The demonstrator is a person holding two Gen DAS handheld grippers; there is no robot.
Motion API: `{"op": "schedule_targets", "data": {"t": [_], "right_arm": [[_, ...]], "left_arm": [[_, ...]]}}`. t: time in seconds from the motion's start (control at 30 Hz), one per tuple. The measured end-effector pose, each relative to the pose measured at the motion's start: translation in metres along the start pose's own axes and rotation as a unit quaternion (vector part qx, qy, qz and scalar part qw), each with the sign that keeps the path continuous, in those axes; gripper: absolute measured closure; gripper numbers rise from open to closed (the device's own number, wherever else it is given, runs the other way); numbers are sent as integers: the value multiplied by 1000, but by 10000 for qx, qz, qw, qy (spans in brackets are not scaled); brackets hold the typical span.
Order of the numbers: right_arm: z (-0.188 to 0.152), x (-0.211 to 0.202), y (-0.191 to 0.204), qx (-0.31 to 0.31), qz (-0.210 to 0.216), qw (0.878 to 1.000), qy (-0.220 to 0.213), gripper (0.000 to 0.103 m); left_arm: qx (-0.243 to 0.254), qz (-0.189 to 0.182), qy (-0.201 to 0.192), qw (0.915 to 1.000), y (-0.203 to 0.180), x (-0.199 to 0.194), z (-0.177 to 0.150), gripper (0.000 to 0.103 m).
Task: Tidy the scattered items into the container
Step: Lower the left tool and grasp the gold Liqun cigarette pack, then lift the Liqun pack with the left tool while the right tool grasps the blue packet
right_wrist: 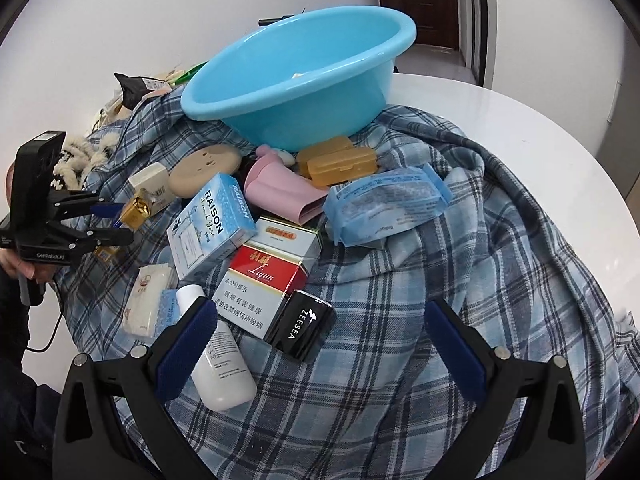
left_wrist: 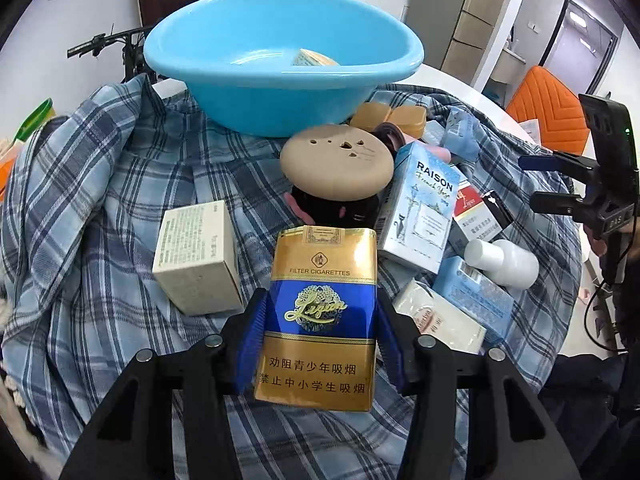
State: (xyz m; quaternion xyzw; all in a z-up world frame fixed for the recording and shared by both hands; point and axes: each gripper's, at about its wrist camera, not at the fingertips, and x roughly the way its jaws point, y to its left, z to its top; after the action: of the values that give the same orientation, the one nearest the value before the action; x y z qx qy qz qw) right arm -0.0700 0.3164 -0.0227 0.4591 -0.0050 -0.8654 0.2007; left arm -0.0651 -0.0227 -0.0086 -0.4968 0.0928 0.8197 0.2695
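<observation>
My left gripper (left_wrist: 322,308) is shut on a gold-and-blue cigarette pack (left_wrist: 320,256), held upright above the plaid cloth; its pads press on both sides of the pack. The right wrist view shows the same gripper (right_wrist: 108,220) at the left with the gold pack (right_wrist: 136,208). Behind stands the blue basin (left_wrist: 280,92) with one small pack (left_wrist: 316,58) inside. My right gripper (right_wrist: 320,312) is open above a black ZEESEA box (right_wrist: 300,326), a white bottle (right_wrist: 224,360) and a red cigarette pack (right_wrist: 264,272), holding nothing.
Scattered on the plaid cloth (right_wrist: 440,280) are a RAISON box (left_wrist: 420,208), a jar with a beige lid (left_wrist: 336,164), a cream box (left_wrist: 196,256), amber cases (right_wrist: 340,160), a pink item (right_wrist: 280,192) and a blue wipes pack (right_wrist: 384,204). The white round table (right_wrist: 540,128) shows at the right.
</observation>
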Motion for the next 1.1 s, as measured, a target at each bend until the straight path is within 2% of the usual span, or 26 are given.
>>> {"op": "schedule_targets", "data": {"t": [0.17, 0.23, 0.3, 0.47, 0.6, 0.67, 0.73, 0.83, 0.97, 1.1], "right_arm": [[-2, 1, 2, -82, -5, 10000, 34, 0], [-2, -1, 2, -118, -56, 9999, 30, 0], [-1, -3, 1, -141, -111, 9998, 13, 0], [4, -7, 0, -191, -324, 9993, -93, 0], [6, -7, 5, -287, -472, 9983, -209, 0], [9, -9, 9, -420, -593, 9966, -389, 0], [19, -11, 11, -611, -565, 9955, -448, 0], [39, -11, 10, -853, -829, 9916, -506, 0], [50, 0, 6, -1155, -1093, 9864, -405, 0], [58, 19, -6, -1156, -1051, 9876, -134, 0]], "left_arm": [[-88, 236, 16, 9997, 4, 9, -2, 50], [-172, 494, -48, 9986, 5, 12, -1, 49], [-285, 834, -177, 9959, 12, 13, 1, 49], [-436, 1114, -462, 9917, 20, 2, -2, 49], [-867, 1437, -868, 9820, 21, -10, -7, 49], [-1126, 1425, -1086, 9774, 19, -14, -9, 49], [-1253, 1274, -1204, 9765, 15, -14, -9, 49], [-1173, 1074, -1112, 9810, 5, -7, -8, 49], [-972, 1040, -948, 9853, -5, 2, -5, 49], [-826, 1028, -893, 9872, -9, 4, -1, 49]]}}
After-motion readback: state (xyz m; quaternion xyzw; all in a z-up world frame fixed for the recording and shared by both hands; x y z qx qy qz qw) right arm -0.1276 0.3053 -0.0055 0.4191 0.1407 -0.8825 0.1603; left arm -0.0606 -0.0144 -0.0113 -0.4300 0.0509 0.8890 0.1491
